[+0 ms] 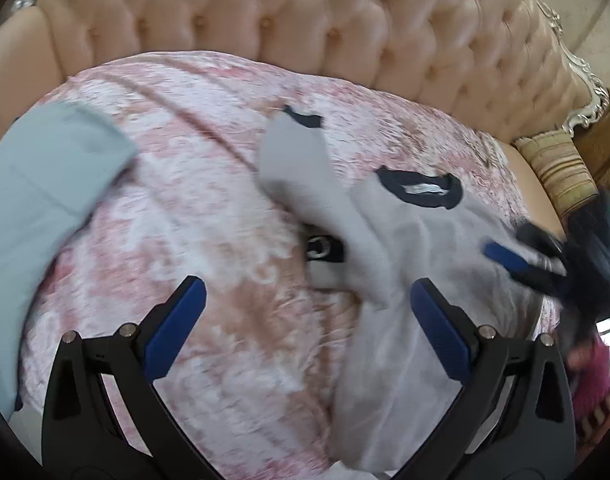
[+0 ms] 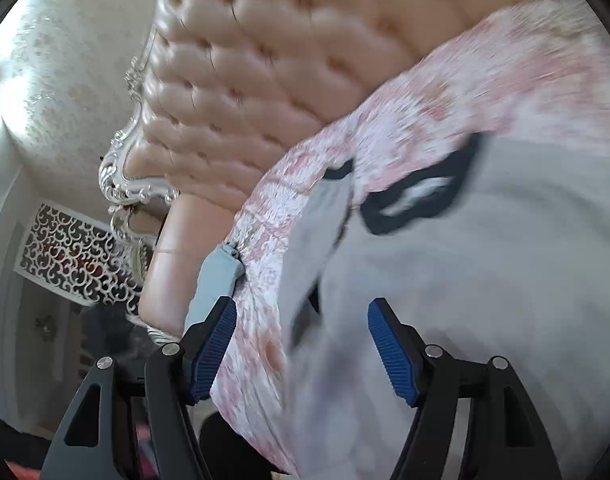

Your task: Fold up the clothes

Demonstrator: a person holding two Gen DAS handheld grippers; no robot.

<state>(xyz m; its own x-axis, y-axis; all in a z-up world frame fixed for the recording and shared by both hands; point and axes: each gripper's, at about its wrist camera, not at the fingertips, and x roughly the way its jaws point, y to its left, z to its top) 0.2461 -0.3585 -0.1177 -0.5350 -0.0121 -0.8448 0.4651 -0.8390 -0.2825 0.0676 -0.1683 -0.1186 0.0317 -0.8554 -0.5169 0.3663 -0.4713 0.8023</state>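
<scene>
Open right tongs [image 2: 301, 354] over grey shirt [image 2: 485, 280], pink bedspread [image 2: 485, 76], tufted headboard [image 2: 245, 80]

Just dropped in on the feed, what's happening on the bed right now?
Clothes folding, caught between grips. A grey T-shirt with dark trim lies rumpled on the pink patterned bedspread, one sleeve flopped across it. Both grippers stand open and hold nothing: the left gripper hovers above the shirt's near edge, and the right gripper is at its far side. A light blue garment lies off to the left near the bed's edge. The frames are motion-blurred.
</scene>
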